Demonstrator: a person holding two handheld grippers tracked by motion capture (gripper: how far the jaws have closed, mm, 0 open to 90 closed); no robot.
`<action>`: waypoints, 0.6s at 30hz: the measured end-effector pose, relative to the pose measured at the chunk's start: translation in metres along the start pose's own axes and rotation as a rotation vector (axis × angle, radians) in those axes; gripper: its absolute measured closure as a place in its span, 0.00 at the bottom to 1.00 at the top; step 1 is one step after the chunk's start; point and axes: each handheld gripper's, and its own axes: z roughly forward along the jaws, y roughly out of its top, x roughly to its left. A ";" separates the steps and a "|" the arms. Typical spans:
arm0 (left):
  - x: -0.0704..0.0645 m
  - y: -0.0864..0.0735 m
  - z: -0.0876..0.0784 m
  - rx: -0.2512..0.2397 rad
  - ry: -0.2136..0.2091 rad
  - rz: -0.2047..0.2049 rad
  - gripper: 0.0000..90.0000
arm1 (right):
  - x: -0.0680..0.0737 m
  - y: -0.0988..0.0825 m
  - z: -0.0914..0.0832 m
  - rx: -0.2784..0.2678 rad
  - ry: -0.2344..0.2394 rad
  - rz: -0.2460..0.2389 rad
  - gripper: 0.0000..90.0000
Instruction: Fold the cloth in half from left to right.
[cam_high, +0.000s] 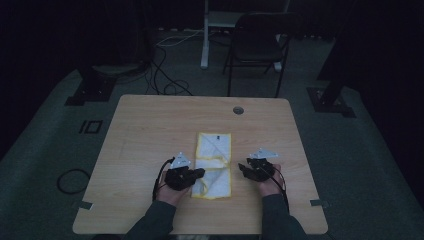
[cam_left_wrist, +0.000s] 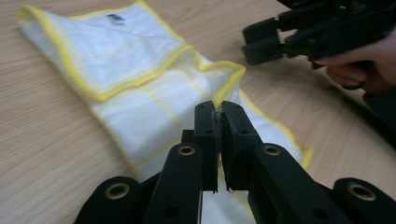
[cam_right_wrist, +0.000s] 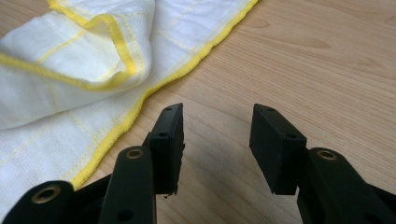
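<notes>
The cloth (cam_high: 214, 165), white with a yellow hem, lies near the middle of the table (cam_high: 145, 130), slightly toward the person's edge at 6 o'clock. It is already folded into a long strip running from 12 to 6 o'clock, with a further layer turned over along its length.

Left gripper (cam_high: 199, 173): positioned at 9 o'clock of the cloth's near half. In the left gripper view its jaws are clenched on the yellow hem, and the pinched edge stands raised off the table, forming a loose hump.

Right gripper (cam_right_wrist: 217, 140): positioned at 3 o'clock of the cloth, just beside it. Its jaws stand apart over bare wood and grasp nothing; the hem lies at 10 o'clock of the jaws in the right gripper view.

Progress, as a judgement: the lengthwise folds are complete. The next fold has begun on the left side only. Remaining: the right gripper takes its edge, both carry the near end across, then release and flatten
</notes>
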 end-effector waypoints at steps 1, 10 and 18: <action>-0.002 0.000 0.000 0.000 -0.005 0.003 0.95 | 0.000 0.000 0.000 0.000 0.000 0.000 0.60; -0.019 0.000 0.006 0.003 -0.074 0.037 0.78 | 0.000 0.000 0.000 -0.003 0.000 -0.002 0.60; -0.015 -0.006 0.004 0.013 -0.061 0.040 0.71 | 0.006 0.006 -0.003 -0.028 0.019 -0.011 0.60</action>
